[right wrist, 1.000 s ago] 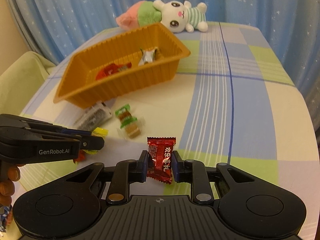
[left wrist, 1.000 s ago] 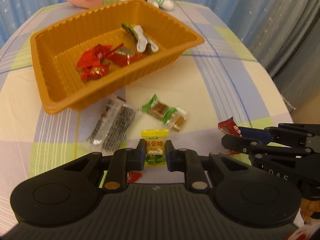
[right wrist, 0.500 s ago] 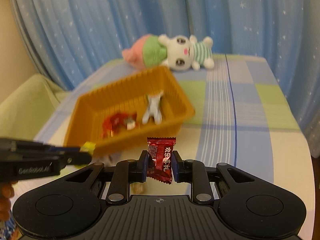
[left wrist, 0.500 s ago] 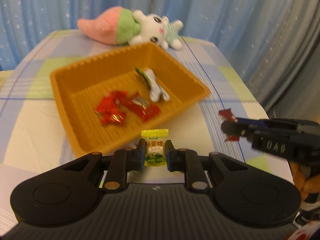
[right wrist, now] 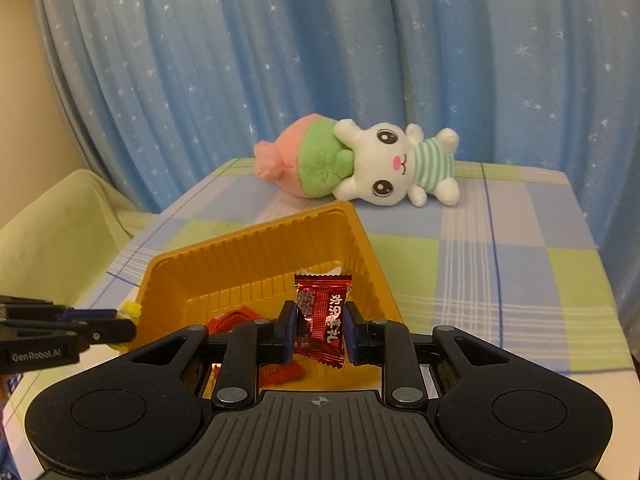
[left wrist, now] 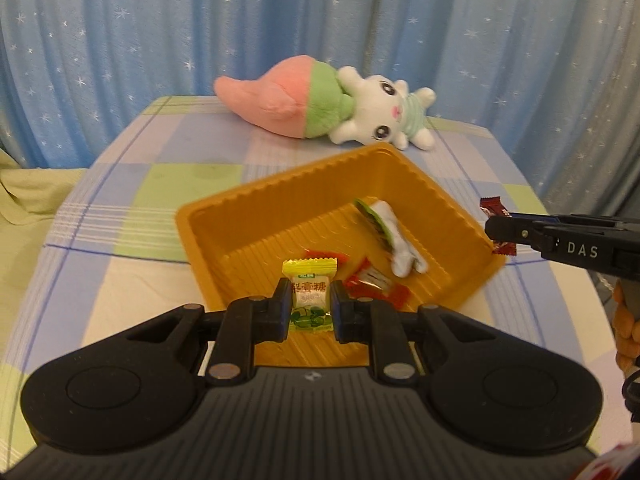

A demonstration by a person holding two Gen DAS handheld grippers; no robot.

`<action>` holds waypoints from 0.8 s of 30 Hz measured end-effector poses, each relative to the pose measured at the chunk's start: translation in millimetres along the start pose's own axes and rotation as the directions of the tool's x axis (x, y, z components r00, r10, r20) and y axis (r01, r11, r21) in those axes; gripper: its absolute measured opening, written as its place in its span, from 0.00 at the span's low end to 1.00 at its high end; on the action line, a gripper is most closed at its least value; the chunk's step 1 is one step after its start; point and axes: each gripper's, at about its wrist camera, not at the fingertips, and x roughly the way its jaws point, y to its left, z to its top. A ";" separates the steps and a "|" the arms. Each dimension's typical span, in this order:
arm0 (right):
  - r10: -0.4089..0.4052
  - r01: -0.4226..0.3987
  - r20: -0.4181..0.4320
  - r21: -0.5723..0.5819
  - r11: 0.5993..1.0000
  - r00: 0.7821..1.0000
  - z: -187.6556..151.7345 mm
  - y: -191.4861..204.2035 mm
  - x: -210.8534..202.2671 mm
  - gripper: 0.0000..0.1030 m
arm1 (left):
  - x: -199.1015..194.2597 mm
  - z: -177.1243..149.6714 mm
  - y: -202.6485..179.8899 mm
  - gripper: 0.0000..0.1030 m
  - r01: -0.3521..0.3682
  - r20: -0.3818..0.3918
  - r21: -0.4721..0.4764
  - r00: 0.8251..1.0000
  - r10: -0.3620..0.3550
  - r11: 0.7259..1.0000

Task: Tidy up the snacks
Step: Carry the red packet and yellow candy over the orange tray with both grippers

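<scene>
Both tongs hang over an orange tray [left wrist: 224, 216] on a checked-cloth counter [left wrist: 132, 184], each clamped on one wrapped sweet. The left tongs [left wrist: 310, 305] pinch a yellow candy [left wrist: 309, 292] by its sides above the tray's near end; the right tongs [right wrist: 319, 326] grip a red candy [right wrist: 322, 316] above the tray's opposite corner.

Sorting looks well under way, by the evidence in the tray: several red wrappers [left wrist: 374, 280] and a green-and-white packet [left wrist: 390, 236] already lie on its ribbed floor. The two held sweets are the step in hand and have yet to be let go. Whether more snacks wait on the counter cannot be told, since the tool bodies hide the cloth nearest the cameras.

A plush rabbit [right wrist: 394, 164] with a pink-and-green carrot tail lies on the counter behind the tray, well apart from both tools and out of the drop path. Blue star-print curtains [right wrist: 280, 60] close the background, and a pale green cushion [right wrist: 60, 220] sits off the counter's left edge. Nothing stands between either sweet and the tray; the only crowding is the two tools sharing one tray from opposite sides.
</scene>
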 end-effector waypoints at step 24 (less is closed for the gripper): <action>-0.071 0.070 -0.112 -0.006 0.998 0.991 3.9 -13.1 59.9 0.35 | 51.4 19.1 17.4 0.18 -0.045 -0.052 0.044 0.998 0.047 0.998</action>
